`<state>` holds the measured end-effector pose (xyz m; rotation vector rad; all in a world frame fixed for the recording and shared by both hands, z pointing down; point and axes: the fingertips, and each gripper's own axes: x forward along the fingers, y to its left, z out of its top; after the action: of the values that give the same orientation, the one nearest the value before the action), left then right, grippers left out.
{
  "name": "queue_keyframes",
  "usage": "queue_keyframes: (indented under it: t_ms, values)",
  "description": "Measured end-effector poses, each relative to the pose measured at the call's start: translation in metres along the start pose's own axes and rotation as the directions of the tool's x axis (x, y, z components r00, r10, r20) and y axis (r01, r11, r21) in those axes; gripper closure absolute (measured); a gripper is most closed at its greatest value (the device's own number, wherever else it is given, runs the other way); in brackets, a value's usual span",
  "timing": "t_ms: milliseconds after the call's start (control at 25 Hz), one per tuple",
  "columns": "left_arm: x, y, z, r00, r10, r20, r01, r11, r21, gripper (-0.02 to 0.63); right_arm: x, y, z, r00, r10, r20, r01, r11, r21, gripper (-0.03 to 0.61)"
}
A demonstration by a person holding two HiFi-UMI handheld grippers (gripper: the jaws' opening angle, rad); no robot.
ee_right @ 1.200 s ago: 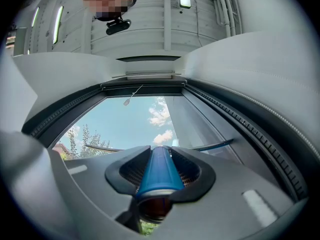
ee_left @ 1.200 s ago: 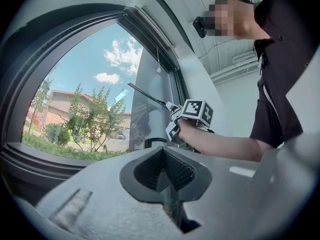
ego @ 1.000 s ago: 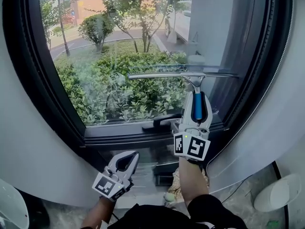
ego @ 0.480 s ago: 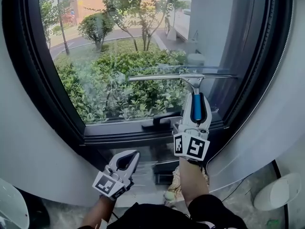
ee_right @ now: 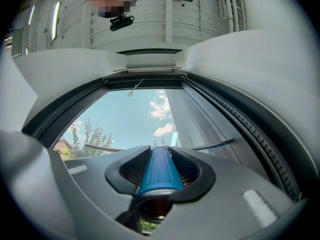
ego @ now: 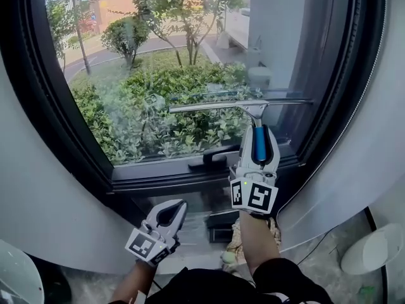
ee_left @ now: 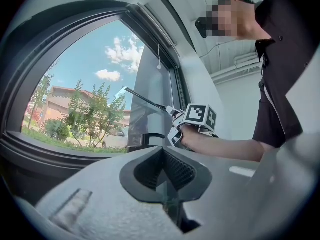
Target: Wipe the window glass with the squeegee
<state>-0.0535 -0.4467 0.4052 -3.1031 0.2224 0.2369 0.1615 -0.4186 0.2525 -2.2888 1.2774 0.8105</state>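
Gripping the squeegee (ego: 240, 106) by its blue handle, right gripper (ego: 258, 135) is clamped tight; blade lies level against the lower window glass (ego: 158, 75), above the sill (ego: 164, 173). Left gripper (ego: 172, 208): jaws together, nothing between them; held low beneath the sill.

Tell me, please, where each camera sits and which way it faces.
Head view: on the person's head, looking down at the clear window glass; shows both forearms, left gripper and right gripper.
Left gripper view: low, facing up across the window; shows its shut fingers, a forearm and the torso.
Right gripper view: faces up along the blue-handled metal squeegee in its fingers.
Shared: head and left gripper views show the right gripper holding the squeegee.
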Motion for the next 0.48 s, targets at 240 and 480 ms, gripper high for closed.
queue_keyframes:
  t_ms: [240,480]
  values:
    - [0.0003,-0.0011,-0.0022,1.0,0.001,-0.008,-0.001,1.0,-0.008,0.614,-0.0037,-0.0005,-0.004,1.0,0.002,-0.015,-0.002,1.0,-0.001,0.445]
    - [0.0033,-0.0012,-0.003,1.0,0.002,-0.002,-0.002,1.0,-0.012,0.614,-0.0104,-0.0017,-0.01,0.999,0.004,-0.035,-0.004,1.0,-0.008,0.445]
